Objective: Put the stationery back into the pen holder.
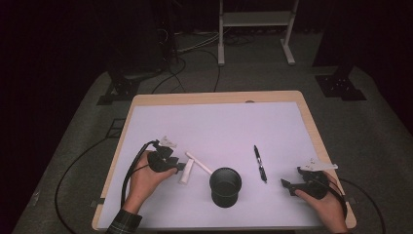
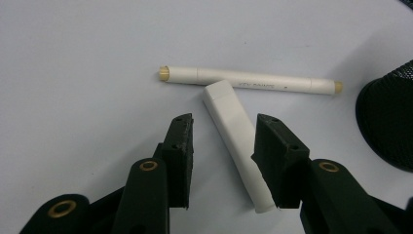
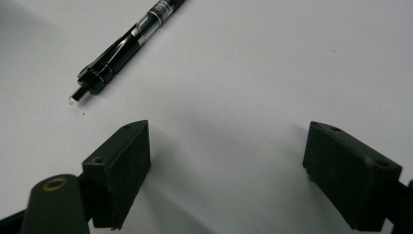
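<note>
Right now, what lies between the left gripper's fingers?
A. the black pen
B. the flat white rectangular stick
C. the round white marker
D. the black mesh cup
B: in the left gripper view the flat white rectangular stick lies between the left gripper fingers, one end touching the round white marker.

a plaid cuff (image 1: 124, 222) is worn on the left arm – black jaws are fastened with brass-coloured rivets (image 2: 148, 165).

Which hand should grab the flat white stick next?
Left. The left gripper already has the flat white stick between its open jaws. The right gripper sits beyond the black mesh cup, nearer the black pen.
</note>
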Demonstrator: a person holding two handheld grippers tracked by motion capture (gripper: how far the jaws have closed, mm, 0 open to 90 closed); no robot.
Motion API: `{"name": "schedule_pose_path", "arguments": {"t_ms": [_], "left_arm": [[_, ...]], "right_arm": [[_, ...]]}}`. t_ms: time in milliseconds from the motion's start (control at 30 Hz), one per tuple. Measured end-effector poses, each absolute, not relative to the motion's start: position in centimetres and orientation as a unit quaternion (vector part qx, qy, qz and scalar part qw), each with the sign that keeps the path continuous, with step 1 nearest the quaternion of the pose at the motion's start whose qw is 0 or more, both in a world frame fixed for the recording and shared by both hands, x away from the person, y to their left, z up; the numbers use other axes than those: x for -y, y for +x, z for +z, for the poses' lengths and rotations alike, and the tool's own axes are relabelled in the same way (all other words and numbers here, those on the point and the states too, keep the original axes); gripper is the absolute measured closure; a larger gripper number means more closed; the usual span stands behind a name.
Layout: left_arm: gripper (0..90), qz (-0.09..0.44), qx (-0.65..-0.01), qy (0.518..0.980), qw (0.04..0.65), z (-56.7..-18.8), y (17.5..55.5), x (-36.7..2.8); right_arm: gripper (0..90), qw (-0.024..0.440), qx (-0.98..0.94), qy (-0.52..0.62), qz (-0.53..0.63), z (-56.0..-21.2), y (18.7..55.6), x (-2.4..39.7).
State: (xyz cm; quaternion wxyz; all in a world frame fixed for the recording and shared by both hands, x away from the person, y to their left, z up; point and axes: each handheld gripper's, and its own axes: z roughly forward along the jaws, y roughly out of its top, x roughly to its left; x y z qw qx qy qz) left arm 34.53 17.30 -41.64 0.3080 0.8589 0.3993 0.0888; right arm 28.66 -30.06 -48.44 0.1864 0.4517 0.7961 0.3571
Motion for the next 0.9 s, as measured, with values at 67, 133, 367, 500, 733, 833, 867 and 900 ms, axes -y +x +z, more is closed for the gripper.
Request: {"name": "schedule_pose_path", "arguments": {"t_ms": [67, 133, 367, 500, 733, 833, 867, 900], "left_arm": [[58.8, 0.088, -0.402, 0.858, 0.306, -41.7, 34.7, -17.1], [58.8, 0.087, -0.402, 0.859, 0.304, -41.7, 34.9, -16.9], [58.7, 0.089, -0.408, 0.861, 0.291, -41.9, 35.4, -16.1], [59.1, 0.083, -0.413, 0.861, 0.287, -42.0, 35.7, -15.7], [59.7, 0.081, -0.417, 0.862, 0.276, -42.1, 36.1, -14.7], [59.6, 0.077, -0.417, 0.864, 0.272, -42.3, 36.4, -14.5], [59.7, 0.076, -0.419, 0.864, 0.268, -42.4, 36.5, -14.4], [59.7, 0.076, -0.420, 0.865, 0.264, -42.6, 36.6, -14.3]], "right_arm": [[16.3, 0.186, -0.796, 0.452, 0.357, -48.4, 28.7, 30.1], [16.3, 0.186, -0.796, 0.452, 0.357, -48.4, 28.7, 30.1], [16.3, 0.186, -0.796, 0.452, 0.358, -48.4, 28.7, 30.1], [16.3, 0.185, -0.796, 0.452, 0.358, -48.4, 28.7, 30.1], [16.3, 0.185, -0.796, 0.452, 0.358, -48.4, 28.7, 30.1], [16.3, 0.185, -0.796, 0.452, 0.358, -48.4, 28.7, 30.1], [16.3, 0.185, -0.796, 0.452, 0.358, -48.4, 28.7, 30.1], [16.3, 0.185, -0.796, 0.452, 0.358, -48.4, 28.7, 30.1]]}}
